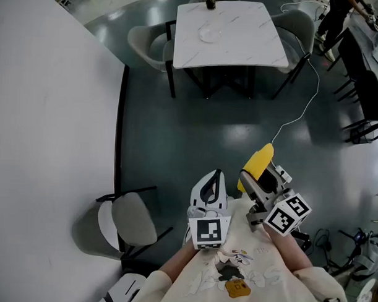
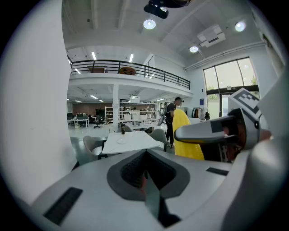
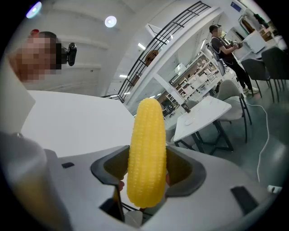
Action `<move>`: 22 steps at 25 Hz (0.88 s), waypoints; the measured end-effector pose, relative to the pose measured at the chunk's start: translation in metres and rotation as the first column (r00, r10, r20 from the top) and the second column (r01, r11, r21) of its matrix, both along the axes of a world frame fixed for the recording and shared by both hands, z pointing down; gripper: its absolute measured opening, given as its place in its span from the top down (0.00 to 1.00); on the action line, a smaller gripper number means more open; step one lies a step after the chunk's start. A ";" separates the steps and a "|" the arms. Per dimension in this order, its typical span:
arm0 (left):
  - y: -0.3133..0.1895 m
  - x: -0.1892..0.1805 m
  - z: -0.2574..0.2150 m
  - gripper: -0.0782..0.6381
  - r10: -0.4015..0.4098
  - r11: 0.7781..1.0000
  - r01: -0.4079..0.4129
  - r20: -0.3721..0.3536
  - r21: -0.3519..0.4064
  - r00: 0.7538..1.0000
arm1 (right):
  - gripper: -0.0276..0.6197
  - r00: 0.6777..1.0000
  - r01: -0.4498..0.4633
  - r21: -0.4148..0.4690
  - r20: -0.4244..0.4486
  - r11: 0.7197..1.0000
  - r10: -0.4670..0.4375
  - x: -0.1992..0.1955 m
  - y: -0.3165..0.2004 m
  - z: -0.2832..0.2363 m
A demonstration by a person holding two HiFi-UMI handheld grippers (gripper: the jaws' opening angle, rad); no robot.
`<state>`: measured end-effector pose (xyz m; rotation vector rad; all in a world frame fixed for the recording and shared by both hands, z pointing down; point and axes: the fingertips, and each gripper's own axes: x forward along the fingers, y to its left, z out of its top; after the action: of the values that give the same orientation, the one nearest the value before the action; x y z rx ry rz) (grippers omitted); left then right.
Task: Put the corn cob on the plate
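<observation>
A yellow corn cob [image 1: 258,163] sticks up and forward out of my right gripper [image 1: 253,175], whose jaws are shut on its lower half. In the right gripper view the corn cob [image 3: 145,153] fills the middle, clamped by that gripper [image 3: 145,173]. My left gripper [image 1: 210,186] hangs beside it at the left, shut with nothing in it; in its own view the gripper [image 2: 146,169] shows closed jaws, with the corn cob [image 2: 185,135] at the right. A clear plate [image 1: 209,33] lies on a white marble table [image 1: 242,44] far ahead across the floor, also seen as the plate [image 2: 121,140] and the plate [image 3: 188,121].
A dark bottle [image 1: 210,0] stands at the table's far edge. Grey chairs [image 1: 146,43] ring the table. A white wall [image 1: 47,142] runs along the left with a round chair [image 1: 134,216] beside it. A white cable [image 1: 302,108] crosses the floor. A person [image 3: 226,45] stands at the far right.
</observation>
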<state>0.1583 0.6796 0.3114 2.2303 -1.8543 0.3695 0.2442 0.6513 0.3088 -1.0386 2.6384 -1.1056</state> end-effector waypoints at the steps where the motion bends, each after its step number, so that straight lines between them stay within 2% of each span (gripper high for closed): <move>1: 0.001 0.000 0.002 0.88 -0.002 1.000 0.002 -0.007 -0.007 1.000 | 0.58 1.000 0.002 -0.004 0.000 1.000 -0.002 0.000 0.002 0.001; 7: 0.010 -0.005 0.004 0.88 0.000 0.999 0.000 -0.021 -0.032 1.000 | 0.58 1.000 0.013 -0.019 -0.016 1.000 -0.013 -0.007 0.013 0.001; 22: 0.010 -0.019 0.011 0.88 0.025 0.999 -0.026 -0.029 -0.048 0.999 | 0.58 1.000 -0.013 -0.048 0.023 0.999 0.014 -0.019 0.013 0.006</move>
<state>0.1391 0.6899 0.3221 2.2172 -1.7851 0.3807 0.2257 0.6640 0.3146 -1.0442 2.5948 -1.1769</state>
